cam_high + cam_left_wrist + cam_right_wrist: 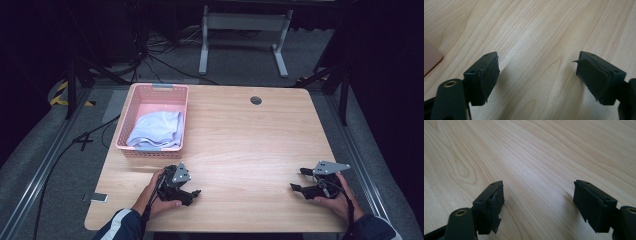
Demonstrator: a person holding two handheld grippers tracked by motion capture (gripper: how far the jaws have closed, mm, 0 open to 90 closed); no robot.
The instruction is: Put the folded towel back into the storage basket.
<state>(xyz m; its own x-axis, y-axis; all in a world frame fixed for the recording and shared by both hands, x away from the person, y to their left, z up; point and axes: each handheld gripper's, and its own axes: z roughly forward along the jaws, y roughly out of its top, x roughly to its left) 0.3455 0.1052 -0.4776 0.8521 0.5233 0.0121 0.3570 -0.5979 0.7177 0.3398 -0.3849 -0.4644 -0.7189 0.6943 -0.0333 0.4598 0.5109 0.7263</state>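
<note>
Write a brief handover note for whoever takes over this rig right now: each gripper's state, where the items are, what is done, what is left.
Left gripper: open, nothing between the jaws, low over the table near the pink basket.
Right gripper: open, nothing between the jaws, low at the table's right side.
Light blue cloth: bunched inside the basket.
Done: cloth appears stowed.
Left: apparently nothing, unless the cloth needs tidying.

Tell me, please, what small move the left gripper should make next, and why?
Probably lift and reach forward to the pale blue cloth in the pink basket. The left gripper lies low over bare table just in front of that basket, jaws open with nothing between them, so it looks ready for a grasp.
</note>
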